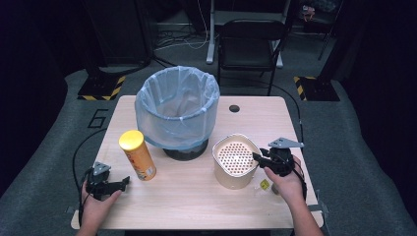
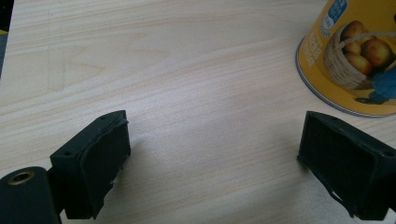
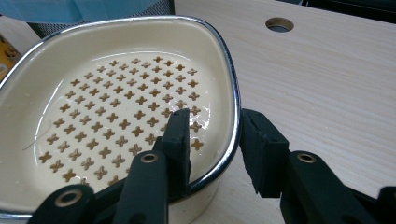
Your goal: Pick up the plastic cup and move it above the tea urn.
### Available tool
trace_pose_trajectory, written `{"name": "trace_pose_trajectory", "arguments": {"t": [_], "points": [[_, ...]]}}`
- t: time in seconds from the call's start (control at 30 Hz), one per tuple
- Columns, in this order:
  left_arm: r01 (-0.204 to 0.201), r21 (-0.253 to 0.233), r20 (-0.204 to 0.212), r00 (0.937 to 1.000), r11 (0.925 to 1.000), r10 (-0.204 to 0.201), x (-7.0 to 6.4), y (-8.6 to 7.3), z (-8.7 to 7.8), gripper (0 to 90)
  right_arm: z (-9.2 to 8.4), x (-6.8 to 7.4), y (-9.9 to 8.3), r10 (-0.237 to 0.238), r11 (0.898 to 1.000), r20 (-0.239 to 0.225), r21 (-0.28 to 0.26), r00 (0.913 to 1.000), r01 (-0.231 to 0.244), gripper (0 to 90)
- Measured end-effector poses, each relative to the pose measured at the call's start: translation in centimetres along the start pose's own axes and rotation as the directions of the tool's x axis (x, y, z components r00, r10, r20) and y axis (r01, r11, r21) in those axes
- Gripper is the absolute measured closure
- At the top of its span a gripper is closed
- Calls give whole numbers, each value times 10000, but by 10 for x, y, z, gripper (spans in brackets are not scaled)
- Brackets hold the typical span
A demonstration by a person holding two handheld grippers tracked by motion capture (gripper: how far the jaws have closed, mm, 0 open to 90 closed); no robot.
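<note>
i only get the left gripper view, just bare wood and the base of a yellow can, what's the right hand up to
Observer: The right tongs are shut on the near wall of a cream container, one jaw inside and one outside.
Operator: anything in it
Observer: Nothing loose that I can see. Its perforated floor has cross-shaped holes.
Operator: where would it get tipped out
Observer: Probably the bin, lined with a blue bag. It stands just behind the container and the yellow can.
</note>
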State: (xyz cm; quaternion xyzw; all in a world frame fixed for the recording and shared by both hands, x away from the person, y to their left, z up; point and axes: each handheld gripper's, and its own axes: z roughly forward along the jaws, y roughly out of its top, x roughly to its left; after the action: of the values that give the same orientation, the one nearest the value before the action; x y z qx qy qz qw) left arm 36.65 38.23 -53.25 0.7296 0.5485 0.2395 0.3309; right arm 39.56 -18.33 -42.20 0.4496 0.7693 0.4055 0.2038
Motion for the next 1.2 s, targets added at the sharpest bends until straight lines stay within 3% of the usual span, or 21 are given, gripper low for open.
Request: {"name": "trace_pose_trajectory", "arguments": {"t": [0.2, 0.7, 0.87, 1.03, 1.1, 1.2], "points": [[12, -29, 9, 10000, 10000, -12, 0, 0, 0, 88, 0, 2, 1, -137, 9997, 131, 191, 9998, 134, 644], [13, -32, 6, 10000, 10000, -13, 0, 0, 0, 88, -26, 19, -25, 45, 10000, -739, 16, 9973, -44, 630], [12, -26, 9, 10000, 10000, -12, 0, 0, 0, 88, -31, 29, -33, -7, 9998, -879, 180, 9961, 23, 545], [7, -16, 7, 10000, 10000, -7, 0, 0, 0, 88, -42, 27, -30, 192, 9981, -833, -572, 9963, -240, 431], [9, -27, 9, 10000, 10000, -9, 0, 0, 0, 88, -52, 20, -30, 111, 9944, -642, -1038, 9979, -177, 333], [13, 22, 17, 10000, 10000, -14, 0, 0, 0, 88, -57, 14, -32, 188, 9930, -525, -1155, 9984, -248, 323]]}}
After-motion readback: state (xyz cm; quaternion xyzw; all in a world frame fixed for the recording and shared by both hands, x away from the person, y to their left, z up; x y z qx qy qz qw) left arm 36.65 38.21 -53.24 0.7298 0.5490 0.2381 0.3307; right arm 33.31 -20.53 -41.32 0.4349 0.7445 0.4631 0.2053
